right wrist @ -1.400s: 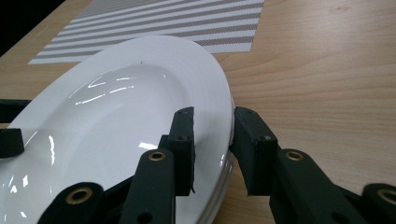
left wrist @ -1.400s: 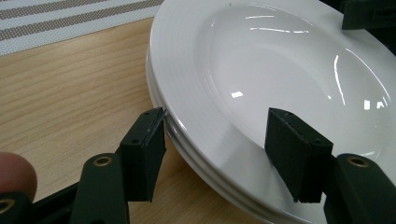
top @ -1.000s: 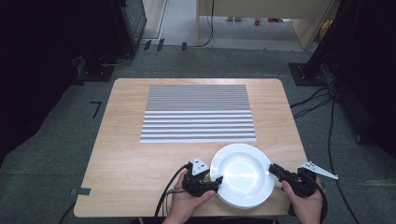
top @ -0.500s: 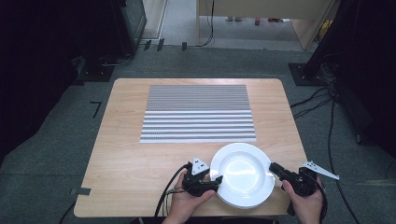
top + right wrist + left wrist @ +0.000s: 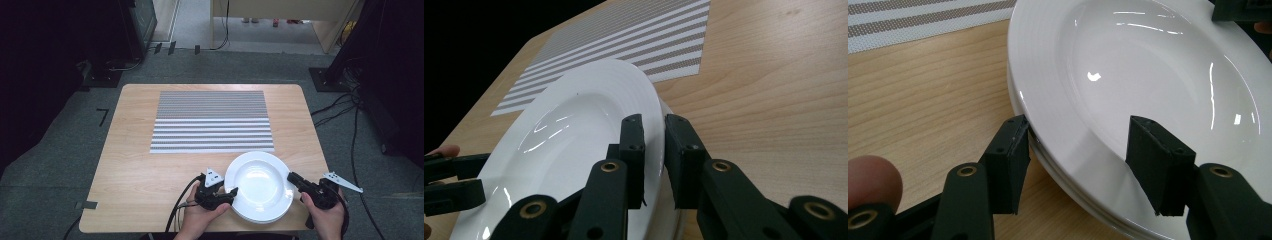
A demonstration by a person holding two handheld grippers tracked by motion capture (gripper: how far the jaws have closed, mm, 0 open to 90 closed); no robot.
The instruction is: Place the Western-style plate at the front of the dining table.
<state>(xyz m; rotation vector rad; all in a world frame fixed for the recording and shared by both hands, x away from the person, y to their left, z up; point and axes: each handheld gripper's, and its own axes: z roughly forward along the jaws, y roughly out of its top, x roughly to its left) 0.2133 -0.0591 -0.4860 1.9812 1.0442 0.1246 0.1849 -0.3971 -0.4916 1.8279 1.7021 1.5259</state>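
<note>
Wooden table (image 5: 150, 200) under you carries the plate stack (image 5: 260, 186) at six o'clock. Your right gripper (image 5: 653, 131) already pinches the top plate's rim; your left gripper (image 5: 1075, 150) straddles the opposite rim, jaws just closing, not clamped. Lifting remains.

A white plate (image 5: 258, 186) sits at the near edge of a wooden table (image 5: 130, 170), just below a striped placemat (image 5: 212, 120); the left gripper (image 5: 231, 193) meets its left rim, the right gripper (image 5: 291, 177) its right rim
</note>
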